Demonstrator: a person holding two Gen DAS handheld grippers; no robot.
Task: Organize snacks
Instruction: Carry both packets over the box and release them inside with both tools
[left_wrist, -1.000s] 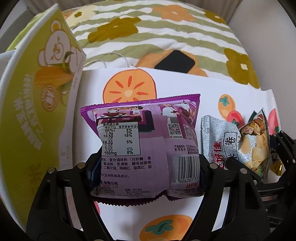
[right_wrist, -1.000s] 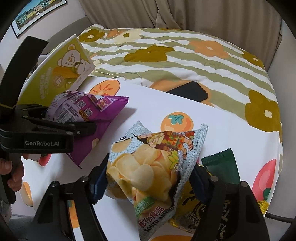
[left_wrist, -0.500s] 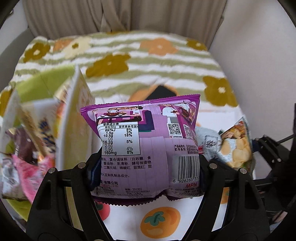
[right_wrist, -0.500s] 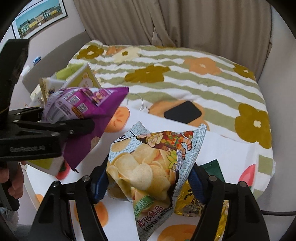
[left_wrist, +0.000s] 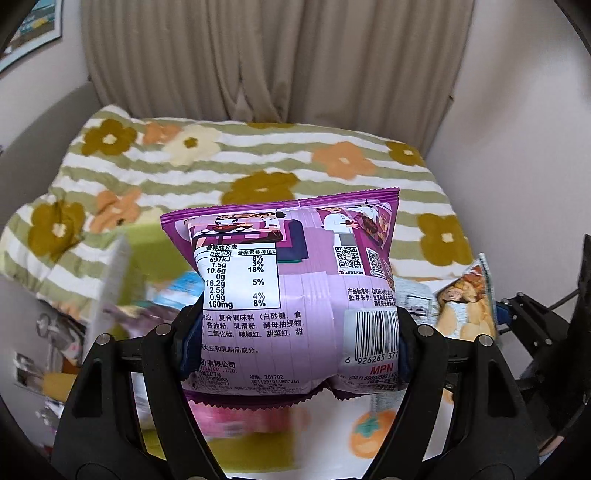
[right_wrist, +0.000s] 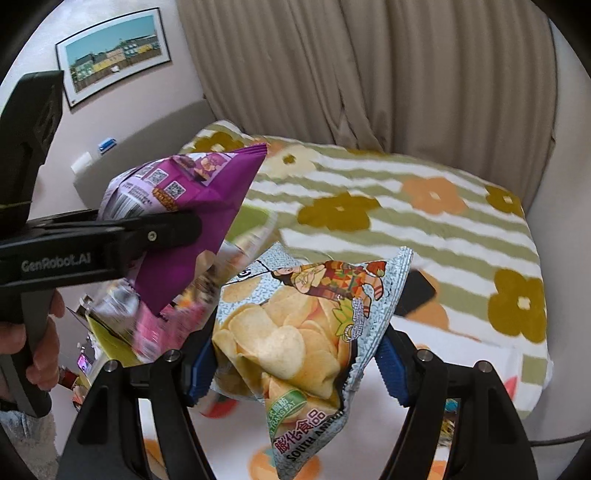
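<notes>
My left gripper (left_wrist: 295, 343) is shut on a purple snack bag (left_wrist: 291, 288), held in the air with its back label toward the camera. In the right wrist view that purple snack bag (right_wrist: 192, 229) hangs at the left, clamped in the black left gripper (right_wrist: 155, 236). My right gripper (right_wrist: 295, 358) is shut on a pale blue chips bag (right_wrist: 306, 332), its blue pads pressing both sides. The chips bag (left_wrist: 469, 306) also shows at the right of the left wrist view. Below and left, blurred, is a green snack box (right_wrist: 110, 339) holding several packets.
A white table cover with orange fruit prints (right_wrist: 229, 454) lies below both bags. Behind it is a bed with a striped flower blanket (left_wrist: 258, 166), a black phone (right_wrist: 417, 295) on it, and curtains. A person's hand (right_wrist: 40, 354) grips the left gripper's handle.
Both grippers rose well off the table with their bags and tilted up, so the curtains and wall came into view. The green box dropped low and left.
</notes>
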